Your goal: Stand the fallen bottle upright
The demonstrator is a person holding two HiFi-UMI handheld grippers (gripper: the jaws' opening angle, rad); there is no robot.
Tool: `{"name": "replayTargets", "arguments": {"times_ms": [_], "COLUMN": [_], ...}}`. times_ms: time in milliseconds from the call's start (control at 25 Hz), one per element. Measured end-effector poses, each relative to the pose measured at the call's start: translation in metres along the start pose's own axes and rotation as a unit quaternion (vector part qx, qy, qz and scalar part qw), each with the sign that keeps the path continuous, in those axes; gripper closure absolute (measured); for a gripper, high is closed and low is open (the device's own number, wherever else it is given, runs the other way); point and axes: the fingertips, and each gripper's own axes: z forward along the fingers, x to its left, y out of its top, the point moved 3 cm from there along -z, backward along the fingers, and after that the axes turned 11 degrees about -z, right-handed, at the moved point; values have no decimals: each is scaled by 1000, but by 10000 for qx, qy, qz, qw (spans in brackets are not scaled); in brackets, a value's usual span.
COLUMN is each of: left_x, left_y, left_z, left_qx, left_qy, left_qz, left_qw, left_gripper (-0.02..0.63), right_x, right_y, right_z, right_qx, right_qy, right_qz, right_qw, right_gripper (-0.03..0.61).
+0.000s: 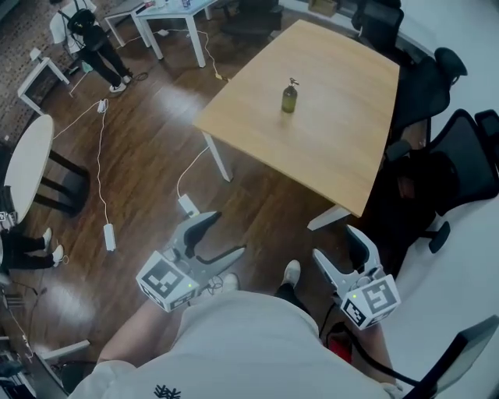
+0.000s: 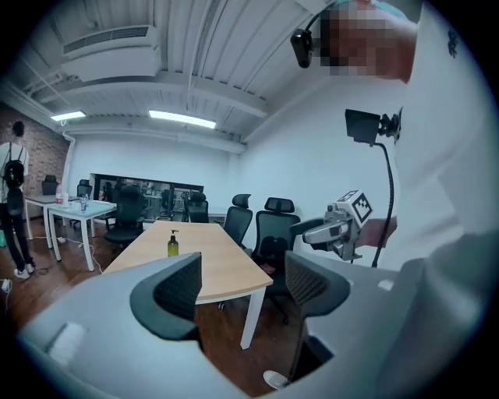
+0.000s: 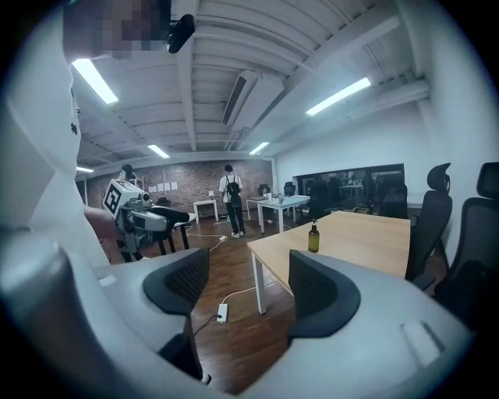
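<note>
An olive-green pump bottle stands upright near the middle of the light wooden table. It shows small in the left gripper view, bottle, and in the right gripper view, bottle. My left gripper hangs open over the floor, well short of the table. My right gripper is also open, close to my body by the table's near corner. Nothing lies between either pair of jaws. Across the left gripper view I see the right gripper, and the left gripper in the right one.
Black office chairs crowd the table's right side. White cables and a power strip trail across the dark wood floor. A round white table stands at left, white desks at the back, where a person stands.
</note>
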Motion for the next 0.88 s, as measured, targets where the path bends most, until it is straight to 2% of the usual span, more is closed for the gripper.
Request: {"name": "replayTargets", "arguments": {"times_ms": [200,440,880], "left_x": [14,23,17], "left_y": [-7,-16,-15], "left_z": [-46,-73,-74], "left_qx": [20,20,-157], "left_qy": [-260,-677,-885], "left_qz": [130,215,204], "left_qw": [9996,9975,9957], "left_gripper": [281,285,285], "right_x": [57,103,114], "right_y": [17,21,35], "right_z": [9,8,1], "right_qx": [-74,-16,-14], "right_qy": [-243,-549,-755], "right_qz": [26,57,-183], "right_qw": [9997,9985,9970], "right_gripper": [258,265,276]}}
